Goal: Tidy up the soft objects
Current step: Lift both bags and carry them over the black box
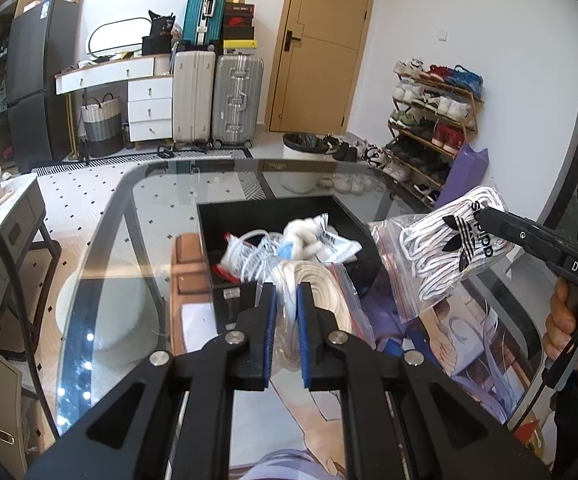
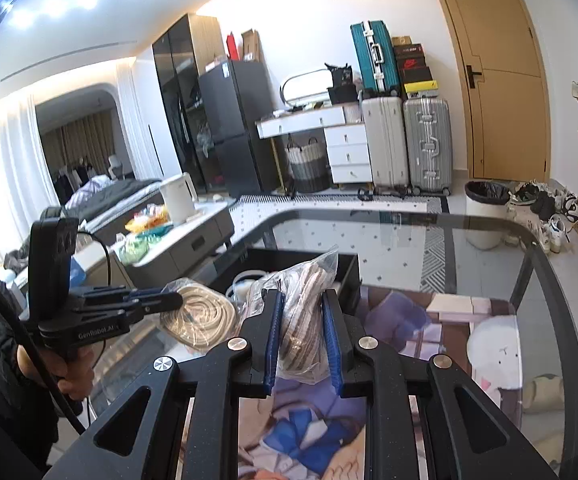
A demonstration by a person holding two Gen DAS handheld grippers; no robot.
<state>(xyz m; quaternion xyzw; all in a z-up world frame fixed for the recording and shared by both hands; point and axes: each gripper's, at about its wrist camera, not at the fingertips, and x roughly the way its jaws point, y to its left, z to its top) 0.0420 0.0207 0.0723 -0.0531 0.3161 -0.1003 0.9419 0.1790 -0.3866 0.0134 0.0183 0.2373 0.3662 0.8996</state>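
A glass table (image 1: 101, 264) with a dark rounded rim is seen in both wrist views; the patterned floor (image 1: 77, 200) is visible through the pane. A black open box (image 1: 209, 220) is set on the glass, and white bagged bundles (image 1: 301, 240) are piled inside it (their contents cannot be made out clearly). Beside the box, a printed mat (image 2: 409, 320) with a cartoon figure in purple, blue and white is spread flat on the glass, reaching toward the near edge.

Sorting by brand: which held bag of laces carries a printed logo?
The bag of white laces in the right tongs; the left tongs' cream bag looks unprinted.
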